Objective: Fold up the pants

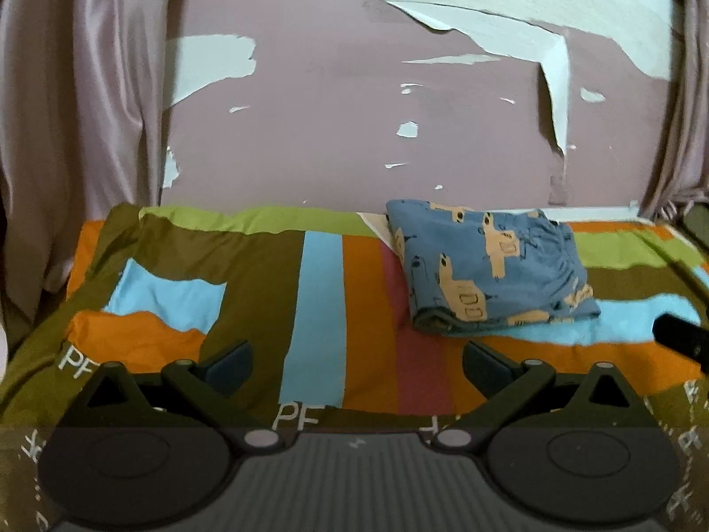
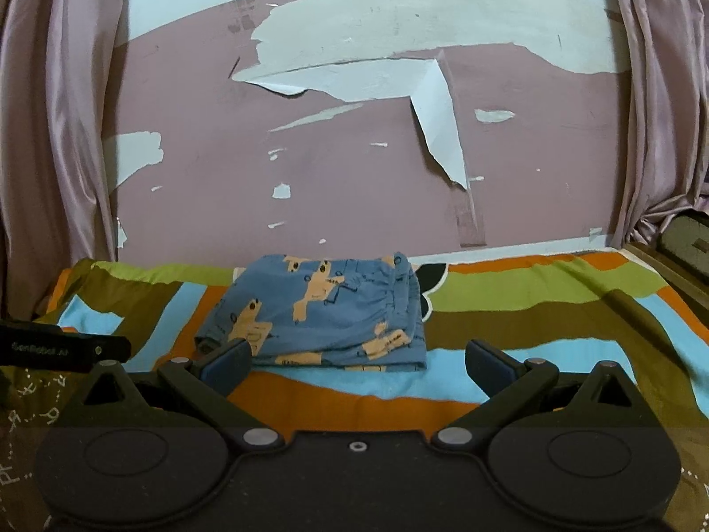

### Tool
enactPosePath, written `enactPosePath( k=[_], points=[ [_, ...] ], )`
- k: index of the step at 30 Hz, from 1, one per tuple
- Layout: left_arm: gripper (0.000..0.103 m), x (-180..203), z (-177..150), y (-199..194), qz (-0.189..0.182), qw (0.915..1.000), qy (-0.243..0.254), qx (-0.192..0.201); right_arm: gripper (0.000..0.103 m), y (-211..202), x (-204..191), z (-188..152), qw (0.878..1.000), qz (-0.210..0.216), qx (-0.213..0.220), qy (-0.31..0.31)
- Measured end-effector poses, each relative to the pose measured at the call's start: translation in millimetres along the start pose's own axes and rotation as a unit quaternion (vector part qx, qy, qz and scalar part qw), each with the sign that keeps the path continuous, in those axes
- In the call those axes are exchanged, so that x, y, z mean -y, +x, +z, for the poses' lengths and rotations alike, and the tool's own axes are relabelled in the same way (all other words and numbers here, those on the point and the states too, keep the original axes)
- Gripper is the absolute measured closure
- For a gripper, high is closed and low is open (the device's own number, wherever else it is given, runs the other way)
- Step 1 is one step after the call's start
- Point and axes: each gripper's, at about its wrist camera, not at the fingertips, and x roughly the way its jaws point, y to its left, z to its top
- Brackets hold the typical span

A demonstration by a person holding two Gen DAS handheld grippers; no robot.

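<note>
My left gripper (image 1: 356, 365): fingers spread apart, holding nothing, above the striped multicolour bedspread (image 1: 319, 310). My right gripper (image 2: 356, 363): fingers likewise apart, empty. Blue cotton pants with tan animal print (image 1: 492, 270): folded into a compact rectangle, lying at one o'clock from my left, twelve o'clock from my right.

Dim, even indoor light, soft focus throughout, with strong fisheye bending and dark corners.
</note>
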Motion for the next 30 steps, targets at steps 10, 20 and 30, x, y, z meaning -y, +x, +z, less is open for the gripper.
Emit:
enactPosePath(
  k=[10,20,30],
  points=[
    [0.0,3.0,-10.0,-0.5,-0.005,0.9998,0.017,-0.002,0.001,1.7,-1.3,-7.2,1.0,-0.004,-0.009,-0.007],
    [0.0,2.9,-9.7,0.9,-0.006,0.9998,0.017,-0.006,0.001,2.5,-0.7,-6.6,1.0,-0.002,-0.009,-0.004],
    [0.0,1.7,-9.3,1.8,-0.001,0.9998,0.017,-0.006,0.001,2.6,0.0,-6.9,1.0,-0.003,-0.012,-0.003]
  ],
)
